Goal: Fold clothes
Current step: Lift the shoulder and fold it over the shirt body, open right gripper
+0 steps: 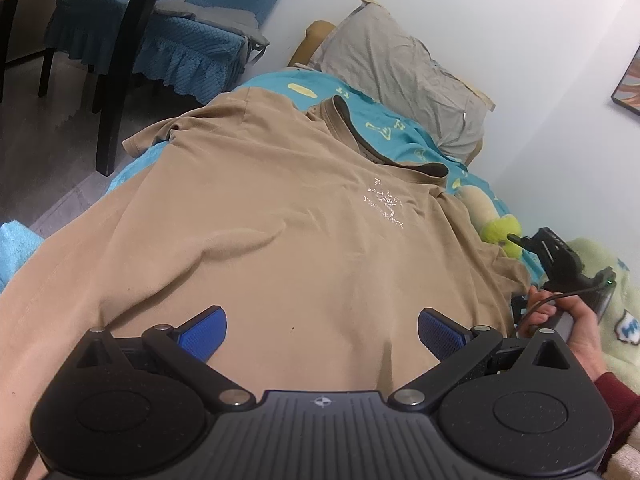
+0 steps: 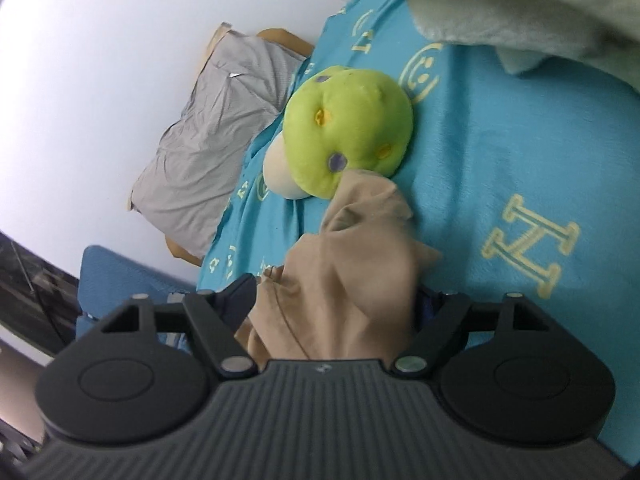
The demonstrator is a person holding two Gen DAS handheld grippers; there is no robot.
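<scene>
Left wrist view: my left gripper (image 1: 322,330) hovers, jaws apart, over the tan shirt (image 1: 256,216) spread flat on the bed for folding; right wrist view: my right gripper (image 2: 334,304), jaws wide, has the shirt's bunched sleeve (image 2: 360,256) loose between them, unpinched, beside the green plush toy (image 2: 352,136).

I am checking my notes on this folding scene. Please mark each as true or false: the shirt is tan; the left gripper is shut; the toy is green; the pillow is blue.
1. The shirt is tan. True.
2. The left gripper is shut. False: its jaws stand wide open over the shirt.
3. The toy is green. True.
4. The pillow is blue. False: it is grey.
</scene>
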